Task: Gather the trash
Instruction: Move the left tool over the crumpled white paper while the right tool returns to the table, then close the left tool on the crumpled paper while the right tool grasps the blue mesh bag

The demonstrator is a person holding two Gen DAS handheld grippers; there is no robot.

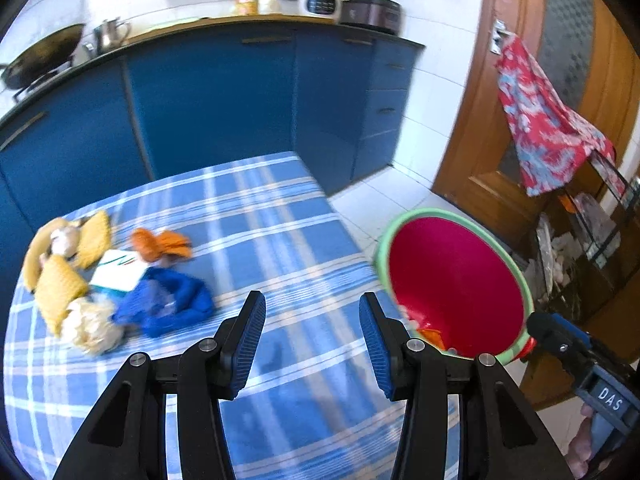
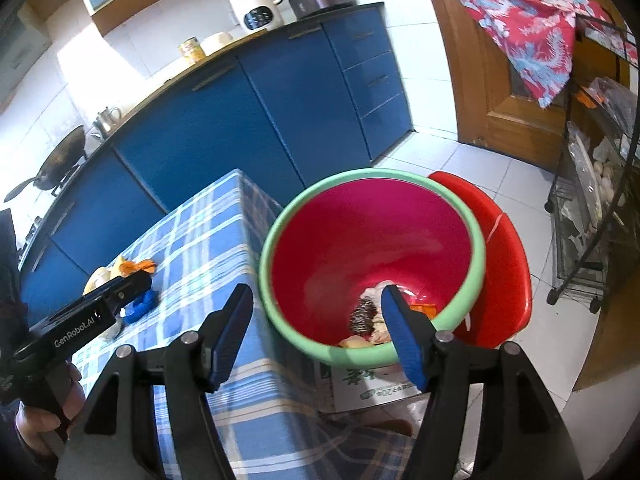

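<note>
A heap of trash lies on the blue checked tablecloth at the left: yellow knitted pieces, an orange scrap, a white card, a blue crumpled piece and a pale wad. My left gripper hovers open over the cloth to the right of the heap, with nothing between its fingers. A red bin with a green rim stands off the table's right edge, with several scraps at its bottom. My right gripper is open above the bin's near rim and holds nothing.
Behind the bin is a red basin, and a cardboard box sits under it. Blue cabinets run along the far side. A wire rack, a wooden door and a hanging red cloth are at the right.
</note>
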